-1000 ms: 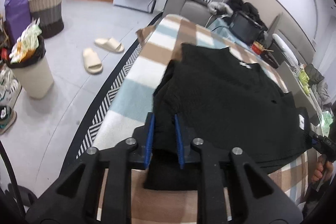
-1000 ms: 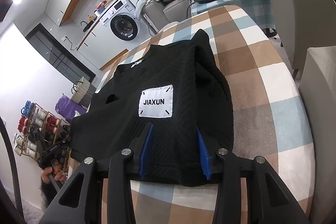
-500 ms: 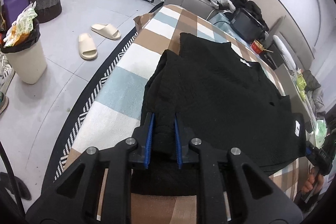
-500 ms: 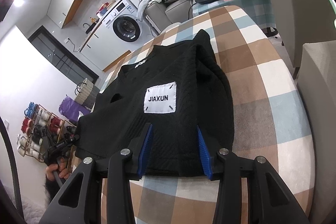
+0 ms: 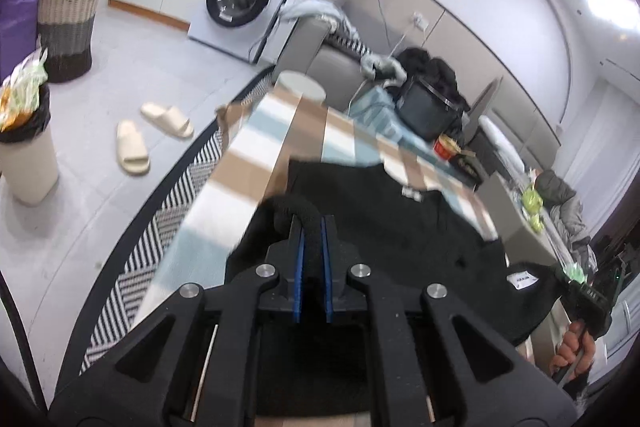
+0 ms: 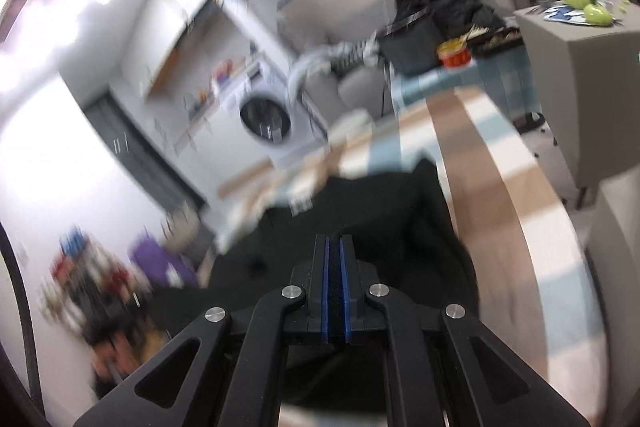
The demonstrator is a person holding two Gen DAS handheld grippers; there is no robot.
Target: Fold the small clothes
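A black knitted garment (image 5: 400, 227) lies on a table under a brown, blue and white checked cloth (image 5: 256, 155). My left gripper (image 5: 308, 223) is closing its jaws on a rolled fold of the garment's near left edge, and the blue pads press on it. In the blurred right wrist view, my right gripper (image 6: 334, 241) is also closing, pinching the garment (image 6: 380, 211) at its near edge. The left wrist view shows the right gripper (image 5: 588, 303) in a hand at the garment's far right, next to a white label (image 5: 524, 278).
A washing machine (image 5: 240, 3), a woven basket (image 5: 68, 27), a full bin (image 5: 24, 163) and two slippers (image 5: 132, 147) are on the floor to the left. A striped rug (image 5: 172, 195) borders the table. A black box (image 5: 428, 107) and a red cup (image 5: 448, 146) stand beyond it.
Both grippers have shut on the garment's near edge and risen with it; the right one was open around the cloth before. Both views now tilt up toward the room.
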